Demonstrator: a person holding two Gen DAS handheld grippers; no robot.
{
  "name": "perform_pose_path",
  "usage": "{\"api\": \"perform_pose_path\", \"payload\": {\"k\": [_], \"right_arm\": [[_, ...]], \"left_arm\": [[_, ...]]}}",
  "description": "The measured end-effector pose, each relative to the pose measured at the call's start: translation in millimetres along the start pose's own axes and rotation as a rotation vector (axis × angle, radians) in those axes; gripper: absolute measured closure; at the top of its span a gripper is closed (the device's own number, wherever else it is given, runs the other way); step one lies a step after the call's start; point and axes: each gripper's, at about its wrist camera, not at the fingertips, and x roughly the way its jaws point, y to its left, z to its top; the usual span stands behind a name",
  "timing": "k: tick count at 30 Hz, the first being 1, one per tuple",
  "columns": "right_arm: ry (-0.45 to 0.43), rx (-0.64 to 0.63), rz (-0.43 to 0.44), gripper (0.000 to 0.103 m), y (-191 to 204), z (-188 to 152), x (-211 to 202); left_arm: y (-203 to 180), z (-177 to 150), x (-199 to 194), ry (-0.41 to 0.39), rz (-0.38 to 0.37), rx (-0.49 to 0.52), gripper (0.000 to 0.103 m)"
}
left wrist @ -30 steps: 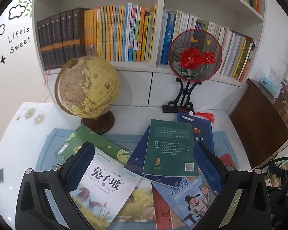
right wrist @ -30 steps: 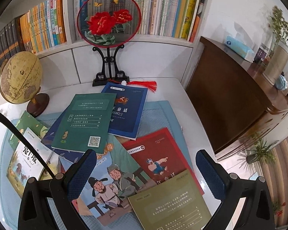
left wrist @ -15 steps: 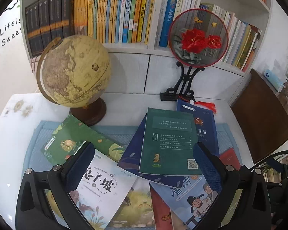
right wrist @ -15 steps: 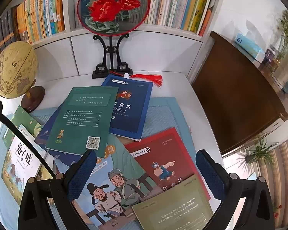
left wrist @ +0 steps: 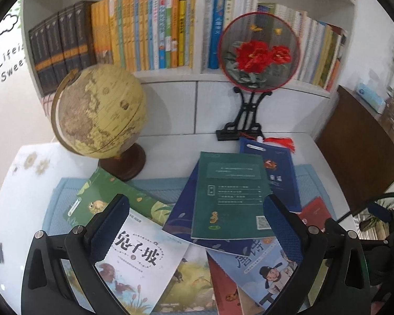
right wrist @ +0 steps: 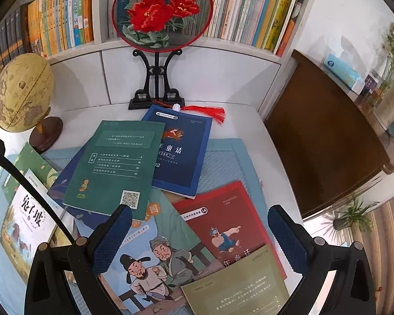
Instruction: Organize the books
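Note:
Several books lie scattered and overlapping on a blue mat (right wrist: pixel 223 162). A dark green book (left wrist: pixel 229 197) (right wrist: pixel 115 168) lies on top in the middle, over a navy book (right wrist: pixel 181 152). A white book (left wrist: pixel 139 260) lies at the left, a light blue illustrated book (right wrist: pixel 149 257) and a red book (right wrist: pixel 223 225) at the front, and an olive book (right wrist: pixel 239 288) nearest. My left gripper (left wrist: pixel 197 233) is open above the white and green books. My right gripper (right wrist: pixel 199 241) is open above the illustrated and red books. Neither holds anything.
A globe (left wrist: pixel 99 110) stands at the back left of the white desk. A round embroidered fan on a black stand (right wrist: pixel 160 13) stands at the back with a red tassel (right wrist: pixel 210 111). Bookshelves (left wrist: pixel 149 29) full of upright books rise behind. A brown cabinet (right wrist: pixel 323 136) stands to the right.
Both grippers have moved a little forward over the books, and the shelf and fan sit differently in view. Both stay open and empty. The books have not moved.

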Motion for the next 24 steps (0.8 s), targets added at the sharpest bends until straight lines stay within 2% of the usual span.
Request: {"api": "perform_pose_path", "payload": {"k": [4,8,19,24], "right_arm": [[-0.014,0.007,0.009,0.000,-2.1,-2.2,-8.4],[-0.043,-0.012,-0.032,0.000,-0.4,-3.5,-15.7],[-0.044,-0.014,-0.015,0.000,1.4,-2.4,-15.4],[-0.034,-0.017,-0.003,0.000,3.5,-3.1,-9.9]], "left_arm": [[-8.0,-0.8,-8.4,-0.016,0.009,0.025,0.001],[-13.2,-0.1,-13.4,-0.030,0.018,0.055,0.001],[-8.3,-2.2,-11.1,-0.018,-0.017,0.012,0.001],[-3.8,-6.0,0.7,0.012,-0.043,-0.012,0.001]]}}
